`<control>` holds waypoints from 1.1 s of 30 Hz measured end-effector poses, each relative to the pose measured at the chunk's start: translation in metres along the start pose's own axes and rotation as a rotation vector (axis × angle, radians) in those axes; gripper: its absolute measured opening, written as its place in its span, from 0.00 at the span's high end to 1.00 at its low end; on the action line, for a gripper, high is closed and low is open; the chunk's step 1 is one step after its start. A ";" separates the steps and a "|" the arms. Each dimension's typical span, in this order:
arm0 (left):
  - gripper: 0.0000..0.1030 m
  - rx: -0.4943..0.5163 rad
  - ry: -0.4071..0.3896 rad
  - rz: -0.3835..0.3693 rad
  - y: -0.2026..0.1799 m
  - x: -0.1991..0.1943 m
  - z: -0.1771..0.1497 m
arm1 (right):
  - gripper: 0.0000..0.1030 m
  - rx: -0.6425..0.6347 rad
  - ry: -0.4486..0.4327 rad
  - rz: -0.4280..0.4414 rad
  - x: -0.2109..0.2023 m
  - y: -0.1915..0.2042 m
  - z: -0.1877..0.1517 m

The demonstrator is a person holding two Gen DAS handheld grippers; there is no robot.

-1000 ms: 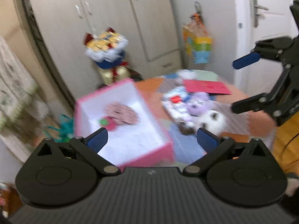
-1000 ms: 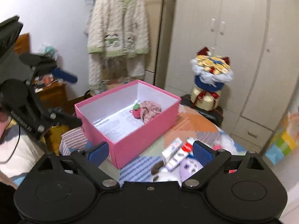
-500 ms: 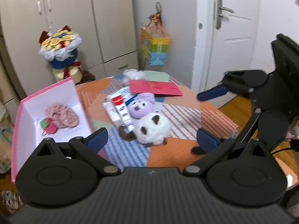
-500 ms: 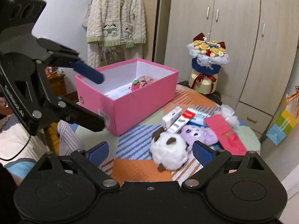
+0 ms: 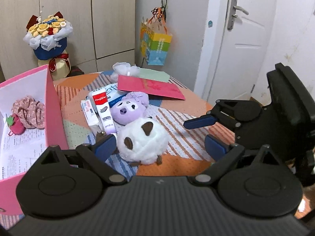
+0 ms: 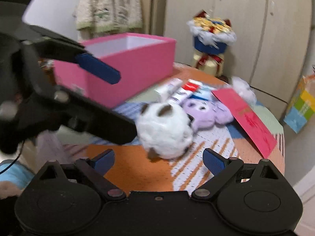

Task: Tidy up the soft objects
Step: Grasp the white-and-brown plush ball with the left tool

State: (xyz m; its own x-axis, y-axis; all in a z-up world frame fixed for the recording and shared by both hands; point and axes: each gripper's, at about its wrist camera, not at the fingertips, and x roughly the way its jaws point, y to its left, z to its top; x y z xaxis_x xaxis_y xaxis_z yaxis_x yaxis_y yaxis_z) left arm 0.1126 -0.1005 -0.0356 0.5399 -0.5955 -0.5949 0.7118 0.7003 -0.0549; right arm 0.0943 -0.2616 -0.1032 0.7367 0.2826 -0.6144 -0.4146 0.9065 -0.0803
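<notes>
A white plush with brown ears (image 5: 143, 141) (image 6: 165, 131) lies on the patchwork table. A purple plush (image 5: 130, 108) (image 6: 204, 112) lies just behind it. A white fluffy item (image 5: 123, 69) (image 6: 243, 89) sits at the far edge. My left gripper (image 5: 159, 148) is open and empty, close around the white plush. My right gripper (image 6: 158, 160) is open and empty, just short of the same plush. The pink box (image 5: 53, 106) (image 6: 137, 63) at the left holds a pink floral soft item (image 5: 28, 111) and a small red strawberry (image 5: 16, 125).
Toothpaste boxes (image 5: 102, 112) lie between the box and the plushes. A red envelope (image 5: 149, 87) and a green sheet (image 5: 153, 74) lie at the far side. A bouquet (image 5: 49, 39), wardrobe, hanging gift bag (image 5: 156, 45) and door (image 5: 242, 39) stand beyond the table.
Both grippers have swung from the pink box toward the plushes and moved closer and lower to the white plush. Both stayed open.
</notes>
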 end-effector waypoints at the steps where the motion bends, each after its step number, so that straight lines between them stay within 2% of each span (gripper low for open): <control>1: 0.06 -0.004 -0.008 0.007 0.001 0.005 -0.001 | 0.05 0.009 -0.002 0.001 0.005 -0.001 -0.001; 7: 0.07 -0.050 -0.044 0.039 0.011 0.027 -0.006 | 0.07 0.086 -0.012 0.082 0.023 -0.006 0.000; 10: 0.11 -0.075 -0.056 0.050 0.016 0.035 -0.008 | 0.08 0.110 -0.002 0.066 0.032 -0.007 0.001; 12: 0.14 -0.106 -0.044 0.018 0.020 0.040 -0.010 | 0.09 0.124 -0.006 0.046 0.035 -0.007 0.000; 15: 0.27 -0.119 -0.032 0.003 0.020 0.047 -0.014 | 0.10 0.152 -0.036 0.036 0.036 -0.007 -0.003; 17: 0.41 -0.106 -0.040 0.064 0.016 0.049 -0.018 | 0.10 0.190 -0.071 -0.014 0.035 -0.007 -0.006; 18: 0.43 -0.101 -0.045 0.087 0.015 0.049 -0.019 | 0.11 0.199 -0.076 -0.025 0.036 -0.008 -0.006; 22: 0.46 -0.111 -0.047 0.080 0.015 0.048 -0.023 | 0.15 0.236 -0.060 0.031 0.042 -0.007 -0.009; 25: 0.46 -0.119 -0.045 0.096 0.014 0.049 -0.025 | 0.18 0.220 -0.067 -0.012 0.046 -0.002 -0.010; 29: 0.46 -0.134 -0.043 0.105 0.013 0.050 -0.025 | 0.29 0.259 -0.103 -0.050 0.045 -0.002 -0.012; 33: 0.45 -0.160 -0.044 0.119 0.012 0.050 -0.026 | 0.31 0.251 -0.120 -0.072 0.044 0.003 -0.015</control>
State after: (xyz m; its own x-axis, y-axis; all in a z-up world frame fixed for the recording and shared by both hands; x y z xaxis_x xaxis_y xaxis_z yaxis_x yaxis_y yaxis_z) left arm 0.1367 -0.1118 -0.0870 0.6374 -0.5190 -0.5695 0.5636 0.8181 -0.1148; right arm 0.1174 -0.2512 -0.1417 0.8235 0.2364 -0.5158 -0.2250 0.9706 0.0857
